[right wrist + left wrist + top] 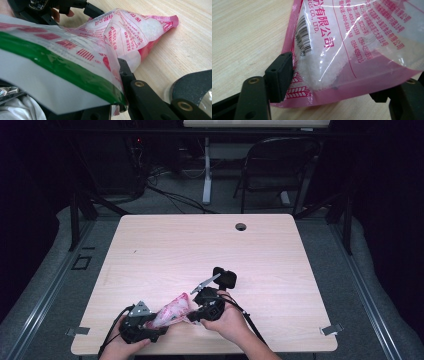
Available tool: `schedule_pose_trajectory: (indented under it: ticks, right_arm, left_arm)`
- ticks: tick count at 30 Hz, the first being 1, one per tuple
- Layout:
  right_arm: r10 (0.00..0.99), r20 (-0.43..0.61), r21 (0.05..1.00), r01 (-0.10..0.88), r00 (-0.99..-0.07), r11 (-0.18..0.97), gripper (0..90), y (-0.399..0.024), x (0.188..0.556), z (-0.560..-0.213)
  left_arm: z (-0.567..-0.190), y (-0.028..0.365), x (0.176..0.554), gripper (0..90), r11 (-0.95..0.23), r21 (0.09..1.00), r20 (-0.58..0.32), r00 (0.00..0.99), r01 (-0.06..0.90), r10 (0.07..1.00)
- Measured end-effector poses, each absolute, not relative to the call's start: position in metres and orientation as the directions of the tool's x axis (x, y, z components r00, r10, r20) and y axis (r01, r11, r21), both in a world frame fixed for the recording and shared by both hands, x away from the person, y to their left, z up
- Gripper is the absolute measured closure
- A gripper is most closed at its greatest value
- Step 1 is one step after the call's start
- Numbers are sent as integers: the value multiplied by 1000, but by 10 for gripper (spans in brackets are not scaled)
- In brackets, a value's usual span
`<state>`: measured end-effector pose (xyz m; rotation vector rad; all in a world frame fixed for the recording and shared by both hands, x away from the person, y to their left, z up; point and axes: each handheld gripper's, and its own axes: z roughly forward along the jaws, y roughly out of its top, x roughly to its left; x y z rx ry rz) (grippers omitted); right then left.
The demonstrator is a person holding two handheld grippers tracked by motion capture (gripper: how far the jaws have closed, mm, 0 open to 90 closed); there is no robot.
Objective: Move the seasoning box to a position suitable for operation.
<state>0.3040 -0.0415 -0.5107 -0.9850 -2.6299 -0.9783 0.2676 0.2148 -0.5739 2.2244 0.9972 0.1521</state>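
Observation:
A pink-edged clear bag [172, 311] of white granules lies on the wooden table [200, 245] near its front edge, between my two grippers. My left gripper [159, 321] is at the bag's left end. In the left gripper view its jaws stand wide, with the bag [342, 50] lying between them and the left pad [279, 75] at the bag's sealed edge. My right gripper [194, 316] holds the other end. In the right gripper view it is shut on the bag's [135, 32] green-and-white printed part, with one fingertip [124, 71] against the film.
A black round object [226, 278] with a metal strip [204, 283] beside it sits just behind my right hand and also appears low at the right [195, 86]. A cable hole [241, 226] is at the table's far side. A folding chair [280, 165] stands beyond.

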Motion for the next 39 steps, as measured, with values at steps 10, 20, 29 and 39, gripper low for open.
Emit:
schedule_pose_trajectory:
  ticks: [10,20,29,39]
  right_arm:
    - [522,364,515,634,-771,578,900,-42,306,-510]
    - [522,363,516,633,-772,577,900,-42,306,-509]
    - [528,366,524,638,-767,564,900,-42,306,-509]
    - [526,357,533,631,-772,564,900,-43,306,-507]
  left_arm:
    - [-570,212,270,424,-506,620,-132,715,600,686]
    - [-563,205,266,579,-583,605,-9,737,542,675]
    - [-562,201,262,661,-632,600,76,751,491,655]
    - [-558,195,258,713,-672,599,180,744,436,643]
